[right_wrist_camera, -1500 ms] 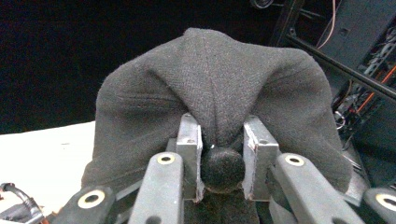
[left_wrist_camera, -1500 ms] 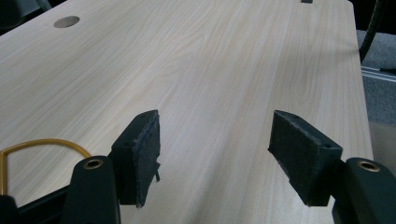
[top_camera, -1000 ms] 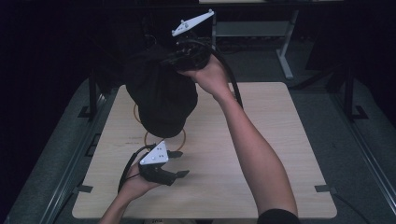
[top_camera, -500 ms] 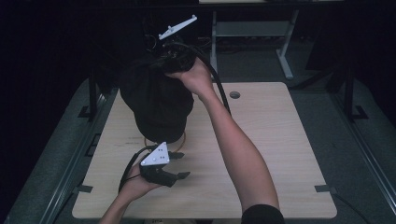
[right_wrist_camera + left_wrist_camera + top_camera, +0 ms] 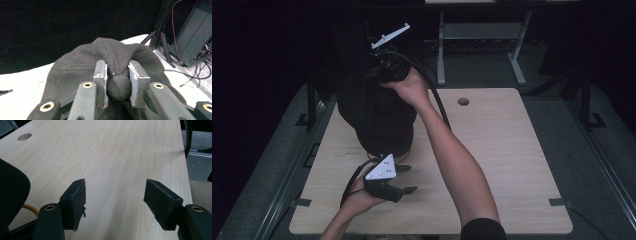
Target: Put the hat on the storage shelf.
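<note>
A black knit hat bulges over the table's far left part, with a yellowish edge showing under its near rim. My right gripper reaches in from above at the hat's far top. In the right gripper view it is shut on a bunched fold of the hat; its jaws have just been opening slightly, the fold still between the pads. My left gripper rests near the front edge, just in front of the hat, open with nothing between its fingers.
A round cable hole sits in the table's far middle. A white desk frame stands behind the table. Black equipment and cables stand off the table's side. The right gripper's black cable hangs along the forearm.
My right hand has carried the hat's top to the left and somewhat lower. The left gripper has stayed where it was.
</note>
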Motion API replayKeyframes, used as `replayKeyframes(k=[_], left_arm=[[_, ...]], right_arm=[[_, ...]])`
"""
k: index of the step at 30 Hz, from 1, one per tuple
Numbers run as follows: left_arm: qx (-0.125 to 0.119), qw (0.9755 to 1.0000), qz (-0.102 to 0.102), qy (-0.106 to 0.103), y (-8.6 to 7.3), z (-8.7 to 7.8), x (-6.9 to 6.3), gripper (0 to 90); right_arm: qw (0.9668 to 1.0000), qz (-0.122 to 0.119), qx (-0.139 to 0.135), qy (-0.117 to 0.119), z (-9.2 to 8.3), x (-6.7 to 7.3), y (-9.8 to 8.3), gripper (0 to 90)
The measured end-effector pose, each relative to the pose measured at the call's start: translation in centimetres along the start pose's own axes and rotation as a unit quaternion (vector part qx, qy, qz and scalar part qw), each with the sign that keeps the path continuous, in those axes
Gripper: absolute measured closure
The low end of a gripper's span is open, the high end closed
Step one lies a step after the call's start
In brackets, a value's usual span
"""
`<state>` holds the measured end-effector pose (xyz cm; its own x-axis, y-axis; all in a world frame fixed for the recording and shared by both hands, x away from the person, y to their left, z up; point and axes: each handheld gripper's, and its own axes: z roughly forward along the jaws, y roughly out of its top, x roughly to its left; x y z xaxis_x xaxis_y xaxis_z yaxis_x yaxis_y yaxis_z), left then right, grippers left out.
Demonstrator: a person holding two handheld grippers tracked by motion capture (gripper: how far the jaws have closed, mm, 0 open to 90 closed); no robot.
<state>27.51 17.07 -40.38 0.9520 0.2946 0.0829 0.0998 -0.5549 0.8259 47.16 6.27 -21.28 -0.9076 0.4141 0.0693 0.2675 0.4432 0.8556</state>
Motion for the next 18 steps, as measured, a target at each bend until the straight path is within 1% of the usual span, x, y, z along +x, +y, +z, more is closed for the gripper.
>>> replayKeyframes(k=[1,2,3,5,6,7,8,9,10,11,12,14,16,17,18], left_arm=[[0.000,1.0000,0.000,0.000,0.0,0.0,0.0,33.4],[0.000,1.0000,0.001,0.000,0.0,0.0,0.0,33.4],[0.000,1.0000,0.001,0.000,0.0,0.0,0.0,33.4],[0.000,1.0000,0.001,-0.001,0.0,0.0,0.0,33.4],[0.000,1.0000,0.002,-0.001,0.0,0.0,0.0,33.4],[0.000,1.0000,0.003,-0.001,0.0,0.0,0.0,33.4],[-0.001,1.0000,-0.001,-0.003,0.0,0.0,-0.1,33.4],[-0.002,1.0000,0.000,-0.004,0.0,0.0,-0.1,33.4],[-0.003,1.0000,0.001,-0.004,0.0,0.0,-0.1,33.4],[-0.002,1.0000,0.001,-0.005,0.0,0.0,-0.1,33.4],[-0.003,1.0000,-0.001,-0.005,0.1,0.0,-0.2,33.4],[-0.001,1.0000,0.000,-0.005,0.1,0.0,-0.3,33.4],[0.000,1.0000,0.001,-0.004,0.0,0.0,-0.3,33.4],[-0.003,1.0000,0.000,-0.004,0.0,0.0,-0.3,33.4],[-0.004,1.0000,0.001,-0.004,0.0,0.0,-0.3,33.4]], right_arm=[[1.0000,-0.005,0.001,-0.003,0.2,-0.1,0.0,69.5],[1.0000,-0.001,0.005,-0.004,0.3,0.0,0.0,69.2],[1.0000,-0.005,0.005,-0.004,0.5,0.0,0.0,68.5],[0.9999,-0.004,0.009,-0.004,0.7,0.1,-0.1,67.0],[0.9999,-0.001,0.011,-0.003,0.8,0.1,-0.1,65.5],[0.9999,0.002,0.014,-0.002,0.9,0.1,-0.2,62.2],[0.9999,0.006,0.014,0.000,1.0,0.1,-0.2,59.3],[1.0000,0.003,0.008,0.001,0.9,-0.1,-0.3,58.5],[1.0000,0.008,0.005,0.002,0.7,0.0,-0.4,56.8],[1.0000,0.005,0.001,0.000,0.5,-0.1,-0.5,54.2],[0.9999,0.011,0.000,-0.003,0.3,0.0,-0.5,50.5],[0.9999,0.015,-0.004,-0.002,-0.2,-0.1,-0.7,47.1],[0.9996,0.023,-0.015,0.004,-1.0,-0.2,-1.0,44.0],[0.9996,0.020,-0.021,0.001,-1.3,-0.3,-1.2,42.4],[0.9995,0.023,-0.023,-0.001,-1.7,-0.2,-1.4,40.3]])
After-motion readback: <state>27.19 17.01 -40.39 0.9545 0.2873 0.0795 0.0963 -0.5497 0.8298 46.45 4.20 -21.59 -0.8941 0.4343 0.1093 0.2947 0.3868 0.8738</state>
